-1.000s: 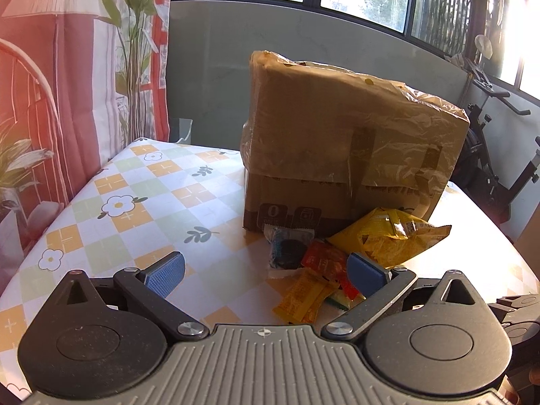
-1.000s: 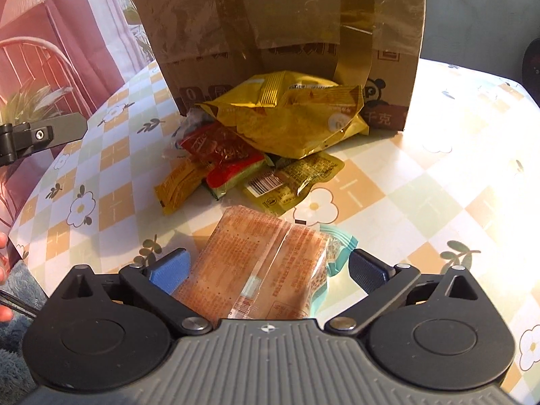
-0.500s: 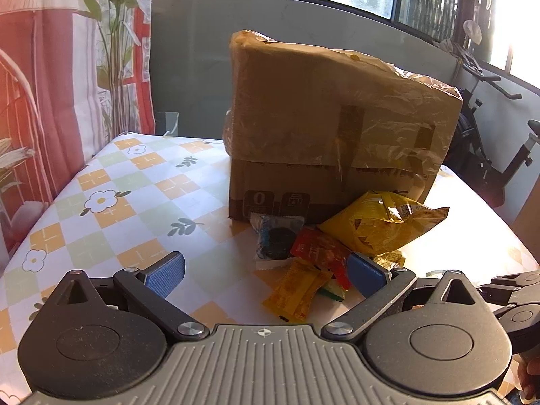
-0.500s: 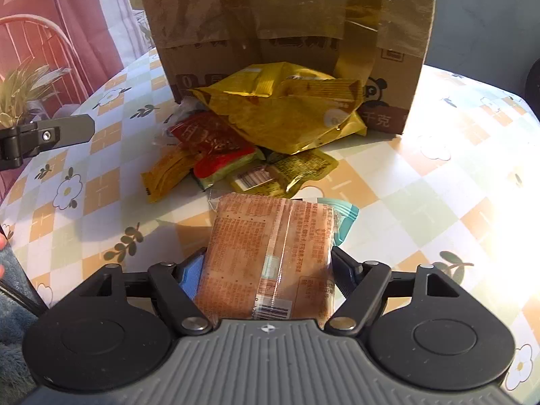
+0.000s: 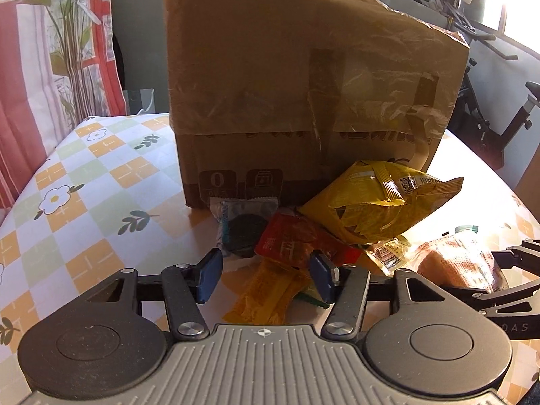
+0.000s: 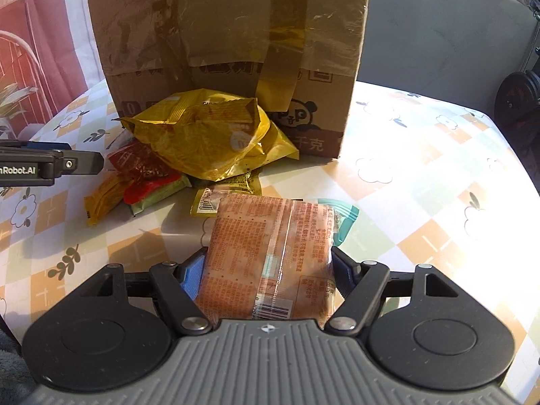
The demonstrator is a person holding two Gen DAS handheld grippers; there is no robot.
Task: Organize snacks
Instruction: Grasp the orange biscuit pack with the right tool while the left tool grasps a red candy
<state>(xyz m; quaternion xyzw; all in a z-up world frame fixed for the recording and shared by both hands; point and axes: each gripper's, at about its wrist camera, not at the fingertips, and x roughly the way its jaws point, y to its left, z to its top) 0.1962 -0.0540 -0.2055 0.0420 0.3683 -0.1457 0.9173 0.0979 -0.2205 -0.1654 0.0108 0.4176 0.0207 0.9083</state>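
My right gripper (image 6: 268,275) is shut on an orange clear-wrapped bread packet (image 6: 270,253), held just above the table; the packet also shows in the left wrist view (image 5: 459,263). A pile of snacks lies in front of a taped cardboard box (image 5: 303,94): a big yellow bag (image 5: 378,202), a red packet (image 5: 290,239), a small orange-yellow packet (image 5: 266,297) and a dark cookie in a clear wrapper (image 5: 243,226). My left gripper (image 5: 265,275) is partly open and empty, with the orange-yellow packet between its fingers and its right pad beside the red packet.
The table has a checked flower-print cloth (image 5: 84,195). A teal wrapper (image 6: 344,216) lies under the held packet. Red striped curtain and plant stand at the left (image 5: 50,50); an exercise bike stands at the right (image 5: 499,108).
My right gripper closed on the bread packet and lifted it slightly. My left gripper moved forward toward the pile and its fingers narrowed.
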